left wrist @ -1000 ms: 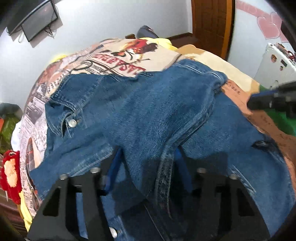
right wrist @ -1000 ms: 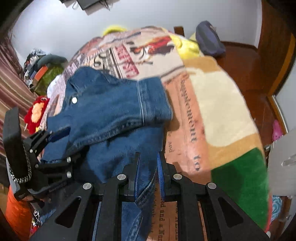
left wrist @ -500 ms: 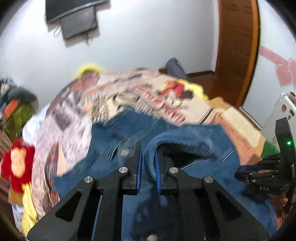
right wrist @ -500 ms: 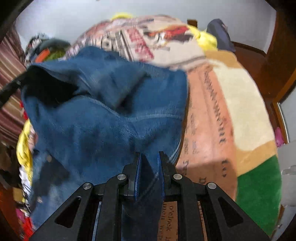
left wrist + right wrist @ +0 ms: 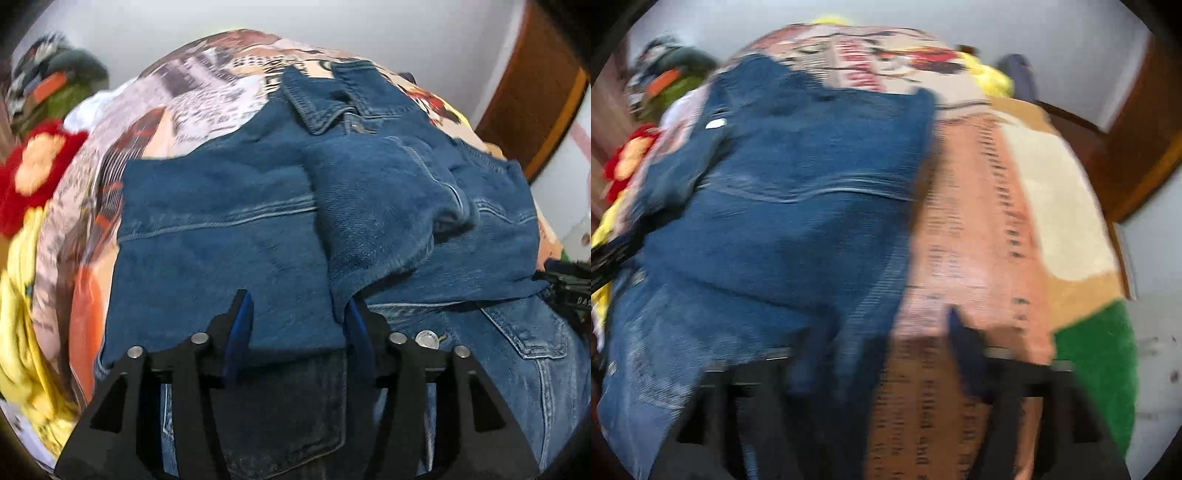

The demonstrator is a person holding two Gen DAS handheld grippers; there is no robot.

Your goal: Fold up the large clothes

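A blue denim jacket (image 5: pixel 258 229) lies on the printed blanket (image 5: pixel 207 96) of a bed, collar at the far end, one side and a sleeve folded over its middle. My left gripper (image 5: pixel 299 332) hovers over the near hem, its jaws opening; denim lies below and between the blue pads (image 5: pixel 240 328), which do not press on it. In the blurred right wrist view the jacket (image 5: pixel 798 184) fills the left half. My right gripper (image 5: pixel 886 358) stands at its right edge with jaws opening wide, the cloth edge loose between them. The right gripper (image 5: pixel 569 291) also shows at the jacket's right side.
A red and yellow plush toy (image 5: pixel 33 173) and yellow cloth (image 5: pixel 22 295) lie along the bed's left side, with a pile of bags (image 5: pixel 55 81) behind. A wooden door (image 5: pixel 535 110) stands at the back right. The blanket's orange, cream and green part (image 5: pixel 1015 221) lies right of the jacket.
Both grippers were shut on denim and carried a fold across. Now both have let go with jaws apart, and the folded part lies flat on the jacket.
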